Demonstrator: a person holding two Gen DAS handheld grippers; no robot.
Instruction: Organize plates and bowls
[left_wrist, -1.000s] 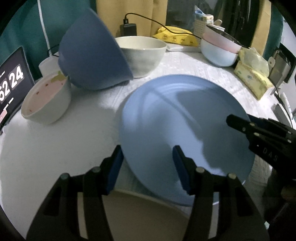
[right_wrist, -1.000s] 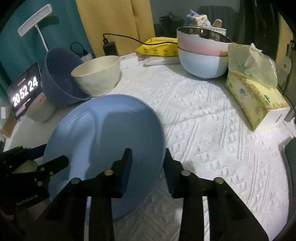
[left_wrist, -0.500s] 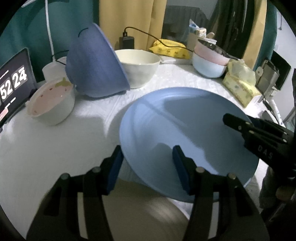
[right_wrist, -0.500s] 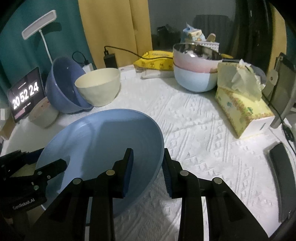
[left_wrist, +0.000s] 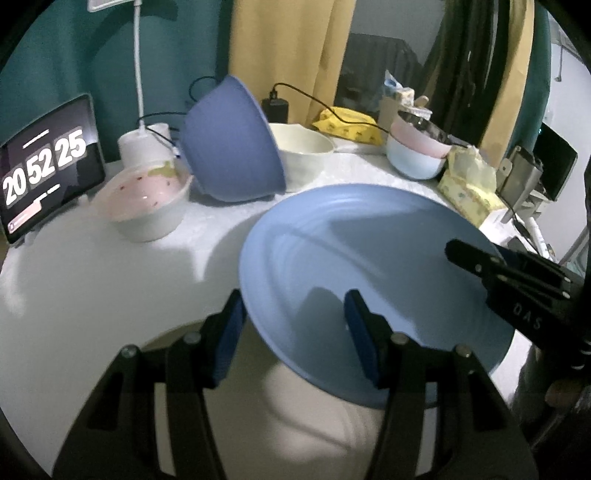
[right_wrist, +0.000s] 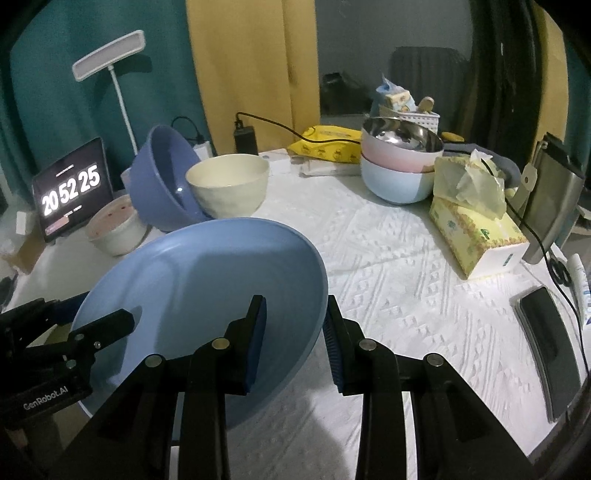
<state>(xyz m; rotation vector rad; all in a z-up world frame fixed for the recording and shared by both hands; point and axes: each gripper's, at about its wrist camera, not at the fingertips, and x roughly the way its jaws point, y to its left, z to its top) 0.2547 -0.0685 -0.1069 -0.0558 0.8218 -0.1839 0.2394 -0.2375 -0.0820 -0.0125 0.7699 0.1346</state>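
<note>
Both grippers hold a large light-blue plate (left_wrist: 369, 251) off the white tablecloth, tilted. My left gripper (left_wrist: 293, 326) is shut on its left rim, one pad under the edge and one on top. On the opposite rim (right_wrist: 317, 295), my right gripper (right_wrist: 293, 332) is shut. Each wrist view shows the other gripper across the plate: the right gripper (left_wrist: 498, 273), the left gripper (right_wrist: 92, 332). A beige plate (left_wrist: 314, 424) lies below. Behind are a tipped dark-blue bowl (left_wrist: 229, 147), a cream bowl (right_wrist: 229, 188), a white bowl with a pink inside (left_wrist: 144, 203), and a stacked pink and pale-blue bowl pair (right_wrist: 399, 166).
A tissue box (right_wrist: 476, 229) and a dark phone (right_wrist: 550, 343) lie to the right. A tablet showing a clock (right_wrist: 72, 188) and a white lamp (right_wrist: 107, 55) stand at the left back. A charger with cable (right_wrist: 245, 138) and a yellow pack (right_wrist: 328, 144) sit by the curtain.
Both grippers have risen with the blue plate between them. The table and bowls look farther away, and more of the beige plate below shows.
</note>
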